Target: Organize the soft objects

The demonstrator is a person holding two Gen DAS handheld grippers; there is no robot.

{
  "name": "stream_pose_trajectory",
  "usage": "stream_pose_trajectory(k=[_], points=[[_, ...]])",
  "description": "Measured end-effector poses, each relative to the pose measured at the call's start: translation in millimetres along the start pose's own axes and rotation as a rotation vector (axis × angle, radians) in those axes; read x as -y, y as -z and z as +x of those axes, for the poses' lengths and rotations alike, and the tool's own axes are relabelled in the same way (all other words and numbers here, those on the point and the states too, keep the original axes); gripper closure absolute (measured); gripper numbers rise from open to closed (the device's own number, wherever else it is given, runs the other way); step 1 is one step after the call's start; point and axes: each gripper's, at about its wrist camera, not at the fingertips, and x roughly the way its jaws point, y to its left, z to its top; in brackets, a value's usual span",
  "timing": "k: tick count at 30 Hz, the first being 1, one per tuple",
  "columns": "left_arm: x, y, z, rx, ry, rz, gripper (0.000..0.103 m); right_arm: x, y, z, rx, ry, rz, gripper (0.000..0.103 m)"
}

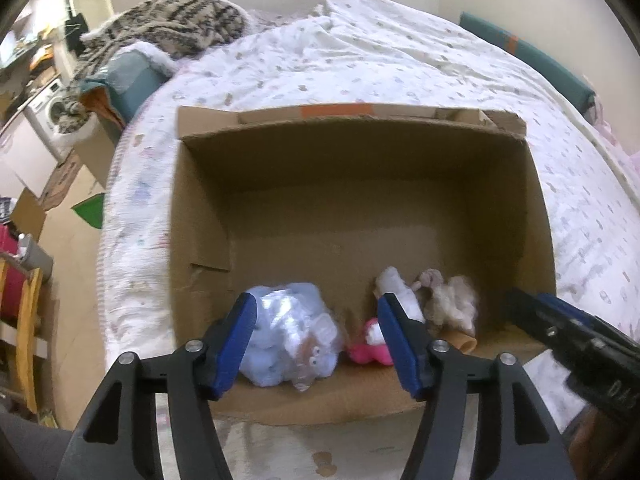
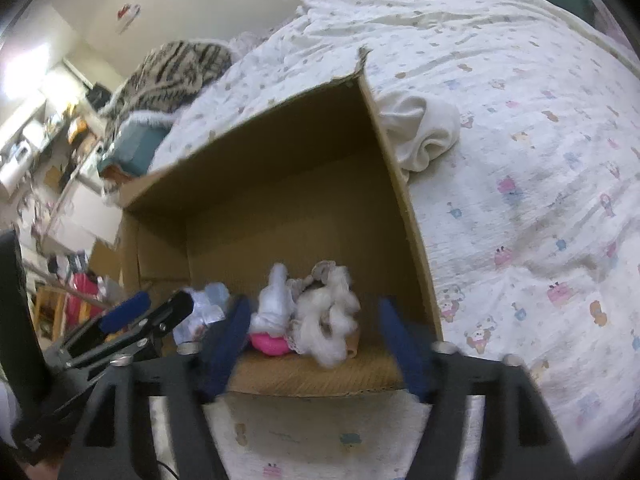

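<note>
An open cardboard box point(image 1: 352, 184) stands on the bed. Along its near wall lie a light-blue plush in clear plastic point(image 1: 288, 340), a pink toy point(image 1: 370, 346), a white toy point(image 1: 400, 292) and a beige fluffy toy point(image 1: 452, 300). My left gripper point(image 1: 316, 340) hangs open over the box's near edge, the blue plush between its blue pads and resting on the box floor. My right gripper point(image 2: 314, 346) is open too, above the white fluffy toy point(image 2: 332, 320) and the pink toy point(image 2: 268, 344). Each gripper shows in the other's view: right gripper point(image 1: 560, 320), left gripper point(image 2: 140, 312).
A patterned white quilt point(image 2: 520, 160) covers the bed. A bundled white cloth point(image 2: 420, 132) lies against the box's right wall, outside it. At the far left are a striped blanket point(image 1: 180, 20), a teal box point(image 1: 132, 80), a washing machine point(image 1: 48, 108) and a wooden chair point(image 1: 28, 320).
</note>
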Motion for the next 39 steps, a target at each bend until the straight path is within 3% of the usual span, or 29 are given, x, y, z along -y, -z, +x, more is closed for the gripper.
stream_pose_trajectory(k=[10, 13, 16, 25, 30, 34, 39], points=[[-26.7, 6.3, -36.1, 0.087, -0.038, -0.029, 0.043, -12.6, 6.3, -26.3, 0.078, 0.016, -0.065, 0.029], [-38.1, 9.0, -49.0, 0.111, -0.04, -0.038, 0.043, -22.1, 10.4, -37.0, 0.105, 0.037, -0.112, 0.023], [-48.7, 13.7, -62.3, 0.134, -0.046, -0.051, 0.036, -29.8, 14.3, -46.7, 0.131, 0.059, -0.139, 0.022], [-70.8, 34.6, -95.4, 0.19, -0.038, -0.071, 0.033, -43.8, 30.3, -74.5, 0.194, 0.084, -0.187, 0.017], [-75.4, 50.2, -105.2, 0.218, -0.031, -0.068, 0.032, -50.9, 43.1, -85.0, 0.226, 0.091, -0.21, 0.006], [-79.9, 62.6, -109.3, 0.225, -0.033, -0.085, 0.01, -53.6, 51.6, -89.4, 0.234, 0.092, -0.221, 0.002], [-83.7, 73.2, -106.9, 0.215, -0.017, -0.106, 0.005, -54.3, 61.7, -90.1, 0.259, 0.111, -0.227, 0.0]])
